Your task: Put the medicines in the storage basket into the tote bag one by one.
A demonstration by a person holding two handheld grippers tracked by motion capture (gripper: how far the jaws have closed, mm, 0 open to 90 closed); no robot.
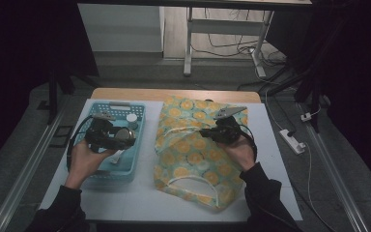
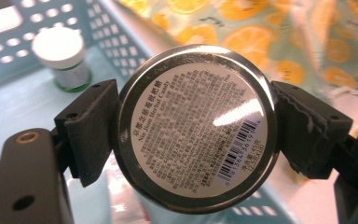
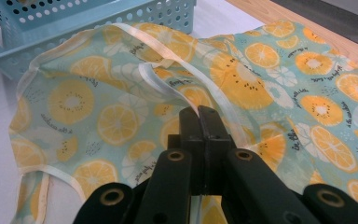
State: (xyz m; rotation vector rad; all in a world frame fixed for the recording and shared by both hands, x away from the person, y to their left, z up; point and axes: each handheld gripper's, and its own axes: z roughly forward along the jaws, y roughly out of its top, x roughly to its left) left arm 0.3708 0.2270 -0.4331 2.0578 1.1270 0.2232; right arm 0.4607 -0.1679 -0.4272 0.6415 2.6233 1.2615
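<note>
The left gripper point(image 2: 193, 128) holds a round candy tin point(image 2: 196, 127) by its sides, jaws wide around it, above the blue basket point(image 1: 92, 170) beside the fruit-print bag point(image 3: 279, 79). The right gripper point(image 3: 199, 114) has its jaws pressed together on the bag's white rim point(image 3: 161, 86), lifting it. I judge the tin is on its way to the bag; next it must pass over the basket wall and into the raised opening.

Dark sleeves point(image 1: 263, 193) cover both forearms. Each hand-held gripper point(image 1: 211, 132) is black, with brass-ringed screw holes, ridged jaw pads and a trailing black cable point(image 1: 71, 142).
</note>
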